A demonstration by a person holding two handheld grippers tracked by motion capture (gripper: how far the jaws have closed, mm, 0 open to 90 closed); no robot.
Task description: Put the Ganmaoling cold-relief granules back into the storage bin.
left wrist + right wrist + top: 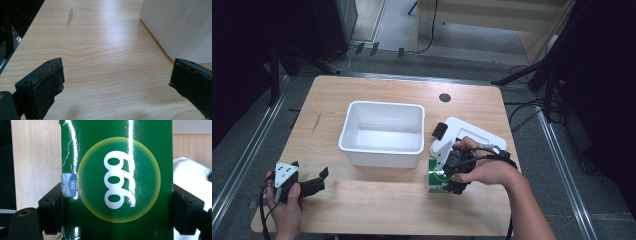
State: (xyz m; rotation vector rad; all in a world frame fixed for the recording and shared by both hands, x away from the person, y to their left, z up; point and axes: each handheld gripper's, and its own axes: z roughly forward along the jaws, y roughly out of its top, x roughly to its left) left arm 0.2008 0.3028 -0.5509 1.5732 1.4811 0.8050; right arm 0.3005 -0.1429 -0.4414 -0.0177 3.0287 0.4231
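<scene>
- The green box (117, 180) is glossy, with a yellow-rimmed circle and white "999" (a small blue sticker sits at one edge).
- The right gripper (117, 207) clamps both its sides, near the table's (377, 200) front right.
- A white bin (382, 131) stands just left; a white device (472, 131) lies behind.
- The left gripper (116, 82) has its jaws apart, holding nothing.

Green box (117, 180) with yellow-ringed white digits; white bin (382, 132); pale wood table (377, 210).
</scene>
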